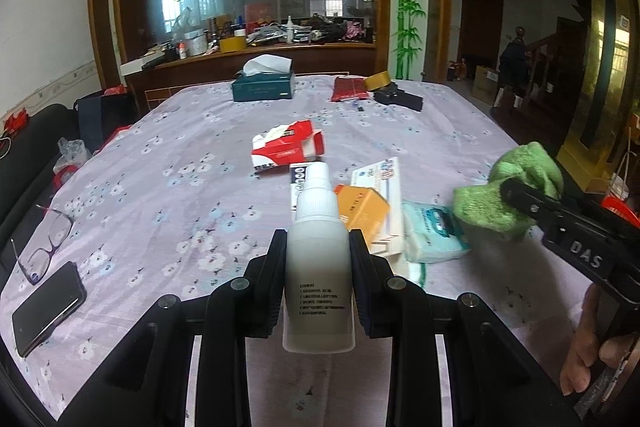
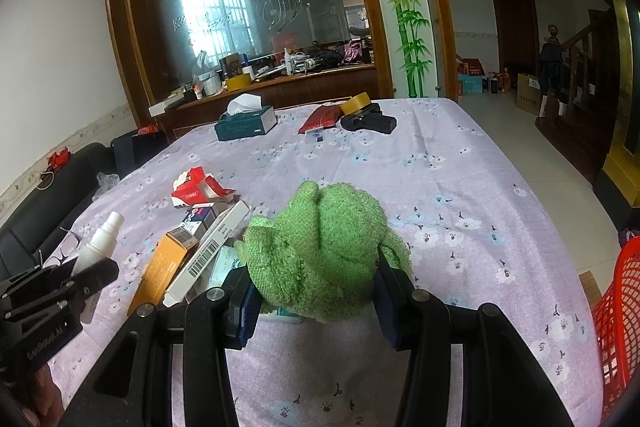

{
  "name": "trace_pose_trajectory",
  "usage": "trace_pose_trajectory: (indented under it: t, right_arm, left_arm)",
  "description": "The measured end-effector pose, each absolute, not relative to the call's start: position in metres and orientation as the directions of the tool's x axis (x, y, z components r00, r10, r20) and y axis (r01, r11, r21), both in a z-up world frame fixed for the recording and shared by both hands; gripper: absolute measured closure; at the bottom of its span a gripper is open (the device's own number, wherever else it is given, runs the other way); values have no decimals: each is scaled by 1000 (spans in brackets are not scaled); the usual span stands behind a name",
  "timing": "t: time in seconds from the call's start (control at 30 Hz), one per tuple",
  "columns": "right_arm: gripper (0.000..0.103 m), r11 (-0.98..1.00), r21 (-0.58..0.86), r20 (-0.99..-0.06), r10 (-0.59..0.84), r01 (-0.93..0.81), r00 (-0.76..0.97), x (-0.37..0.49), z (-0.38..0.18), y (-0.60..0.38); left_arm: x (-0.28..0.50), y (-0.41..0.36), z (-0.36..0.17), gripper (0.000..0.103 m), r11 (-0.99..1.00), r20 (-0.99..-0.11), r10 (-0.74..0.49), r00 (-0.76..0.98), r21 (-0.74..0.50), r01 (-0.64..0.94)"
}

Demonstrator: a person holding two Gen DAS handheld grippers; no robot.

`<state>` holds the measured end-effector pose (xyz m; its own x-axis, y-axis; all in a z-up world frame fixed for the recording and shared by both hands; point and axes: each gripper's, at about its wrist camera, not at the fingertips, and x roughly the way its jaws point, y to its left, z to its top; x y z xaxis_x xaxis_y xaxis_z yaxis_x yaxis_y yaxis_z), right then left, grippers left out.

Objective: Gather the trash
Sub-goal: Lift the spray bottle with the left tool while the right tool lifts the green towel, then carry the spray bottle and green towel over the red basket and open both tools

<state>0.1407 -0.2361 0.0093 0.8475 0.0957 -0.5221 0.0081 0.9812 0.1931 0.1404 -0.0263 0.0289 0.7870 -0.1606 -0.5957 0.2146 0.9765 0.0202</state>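
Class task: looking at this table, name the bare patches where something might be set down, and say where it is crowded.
Bare cloth lies on the right side, between the green cloth and the red basket, and in the middle, between the torn red carton and the tissue box. A smaller patch lies between the glasses and the boxes. Crowded: the box pile round the orange box.

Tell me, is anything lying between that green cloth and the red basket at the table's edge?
Nothing visible does. The green cloth sits gripped in the right gripper, and only bare flowered tablecloth stretches toward the red basket at the right edge. The clutter of boxes lies on the cloth's other side.
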Motion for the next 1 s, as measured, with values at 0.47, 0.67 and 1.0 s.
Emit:
trace_pose_trajectory:
  t: [0.47, 0.67, 1.0]
  right_arm:
    - [51, 969, 230, -552, 52, 93, 832, 132, 13, -256]
    - [51, 960, 247, -551, 29, 130, 834, 106, 24, -276]
    - [51, 942, 292, -533, 15, 168, 846, 58, 36, -309]
  left_arm:
    - [131, -53, 31, 75, 958, -599, -222, 769, 10, 285]
    - [126, -64, 33, 75, 950, -596, -248, 763, 3, 311]
    - [112, -86, 38, 75, 937, -599, -273, 753, 12, 349]
